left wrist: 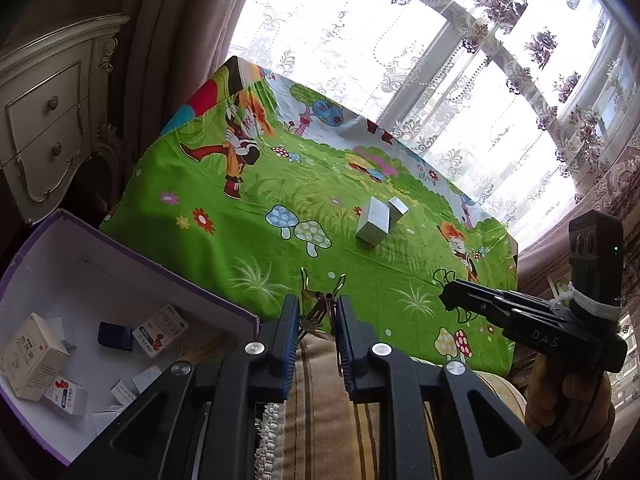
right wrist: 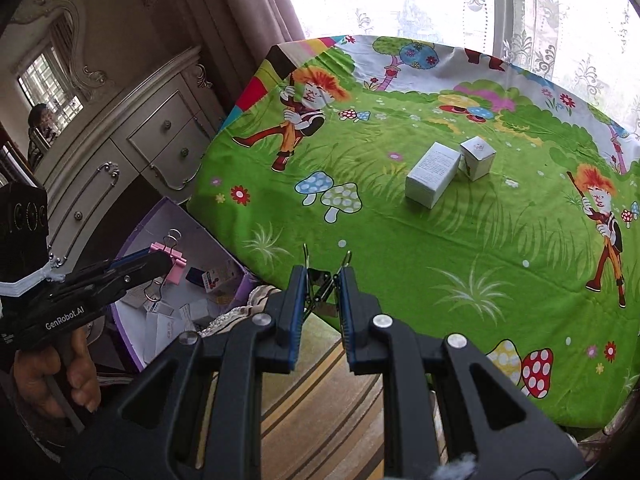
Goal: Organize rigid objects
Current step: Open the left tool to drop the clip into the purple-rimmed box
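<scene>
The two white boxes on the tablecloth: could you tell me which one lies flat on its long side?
The larger white box, nearer the grippers, lies flat with a printed face up. The smaller box behind it is squat, cube-like and tilted.

Purple box [left wrist: 132, 248] cut off at left edge

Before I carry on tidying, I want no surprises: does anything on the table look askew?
Nothing spilled or damaged. The small box is turned at an angle to the bigger box beside it, not lined up.
</scene>
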